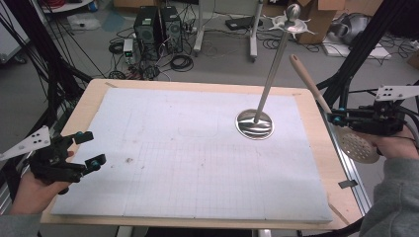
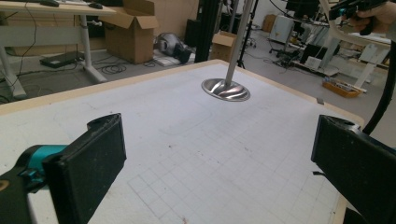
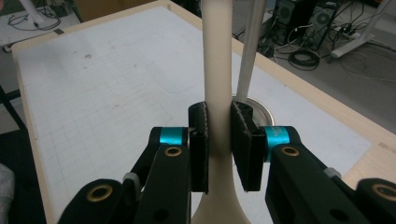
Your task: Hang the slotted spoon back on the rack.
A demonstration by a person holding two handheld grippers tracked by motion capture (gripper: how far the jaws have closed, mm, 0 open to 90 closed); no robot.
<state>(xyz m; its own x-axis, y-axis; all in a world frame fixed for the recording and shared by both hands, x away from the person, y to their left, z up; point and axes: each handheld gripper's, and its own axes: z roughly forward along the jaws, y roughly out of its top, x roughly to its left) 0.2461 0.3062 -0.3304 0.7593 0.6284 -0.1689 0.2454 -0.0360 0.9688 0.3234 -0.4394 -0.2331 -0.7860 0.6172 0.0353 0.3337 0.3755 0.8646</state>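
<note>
The right gripper (image 1: pixel 336 118) pinches a skimmer spoon (image 1: pixel 359 146) by its pale handle, and the jaws press on the handle from both sides (image 3: pixel 218 140). The spoon is held in the air to the right of the metal stand (image 1: pixel 255 123), past the right edge of the table (image 1: pixel 89 98), with the perforated bowl low and the handle tilted up toward the stand's top. The left gripper (image 1: pixel 90 148) is far to the left of the stand, near the table's left edge, with jaws spread wide and nothing between them.
</note>
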